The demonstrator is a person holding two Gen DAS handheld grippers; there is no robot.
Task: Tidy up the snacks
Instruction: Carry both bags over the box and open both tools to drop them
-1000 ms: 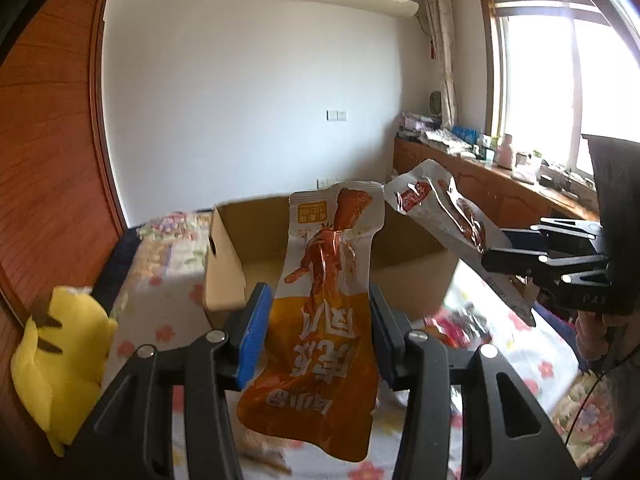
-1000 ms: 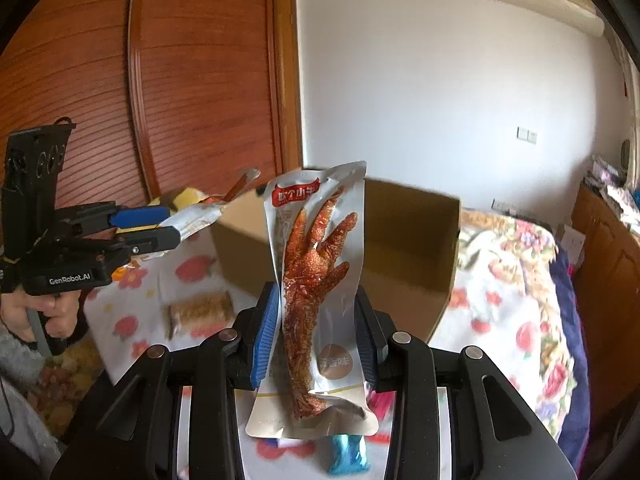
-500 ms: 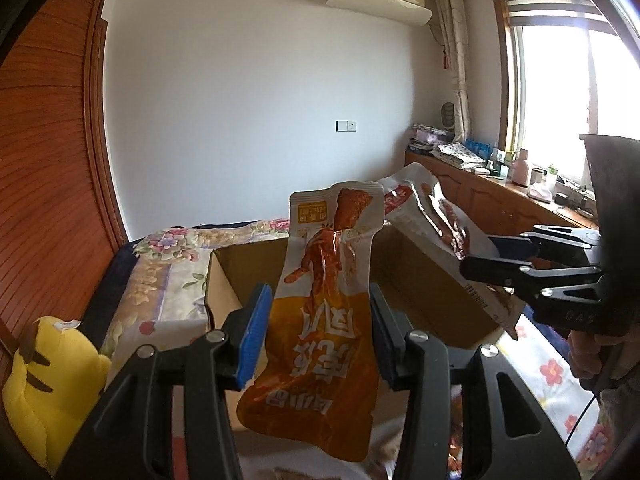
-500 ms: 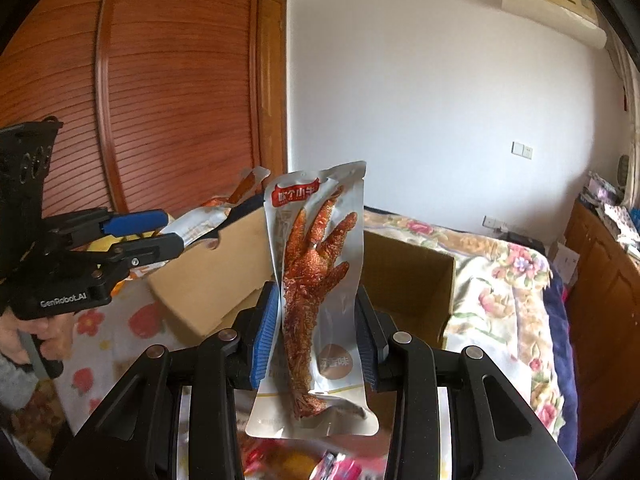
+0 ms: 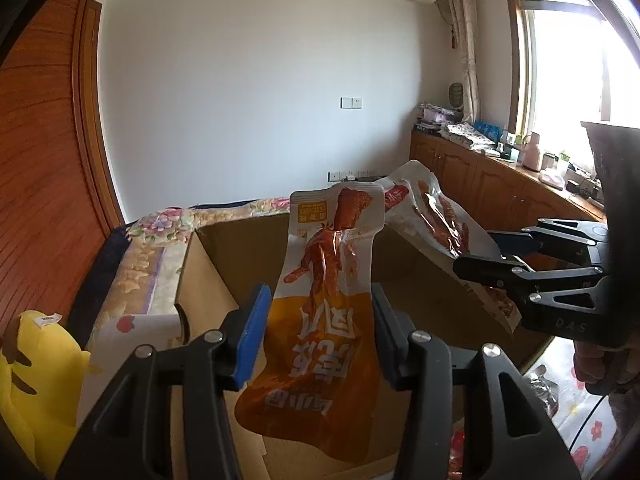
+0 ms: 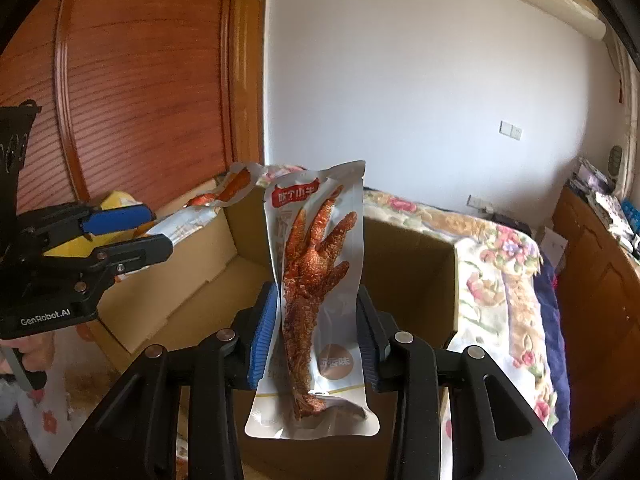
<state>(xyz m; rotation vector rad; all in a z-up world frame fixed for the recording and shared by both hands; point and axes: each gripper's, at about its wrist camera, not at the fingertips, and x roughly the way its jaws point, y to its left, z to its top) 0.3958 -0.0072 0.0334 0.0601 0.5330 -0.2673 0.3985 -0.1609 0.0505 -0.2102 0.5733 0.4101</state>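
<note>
**Operator:** Left wrist view first. My left gripper (image 5: 318,330) has the orange snack pouch (image 5: 320,320) standing between its blue pads (image 5: 253,332). The jaws are easing apart right now, but I still see the pouch pinched at its sides, about halfway up its length, and it hangs free below them.

**Partner:** And your other side?

**Operator:** On the right wrist view, my right gripper (image 6: 316,330) is clamped on the silver chicken-foot pouch (image 6: 316,280), pads pressing both long edges near its lower half, jaws fairly narrow. The pouch stands upright, red label at the top.

**Partner:** Where are the two pouches relative to the box?

**Operator:** Both are held in the air above the open cardboard box (image 5: 224,276), which sits on the floral bedspread (image 6: 508,280). From the left camera the silver pouch (image 5: 440,224) leans in from the right, its top corner just beside the top of my orange one; I cannot tell whether they touch.

**Partner:** Anything else nearby?

**Operator:** A yellow plush toy (image 5: 38,384) lies left of the box, against the wooden wardrobe (image 6: 132,80).
</note>
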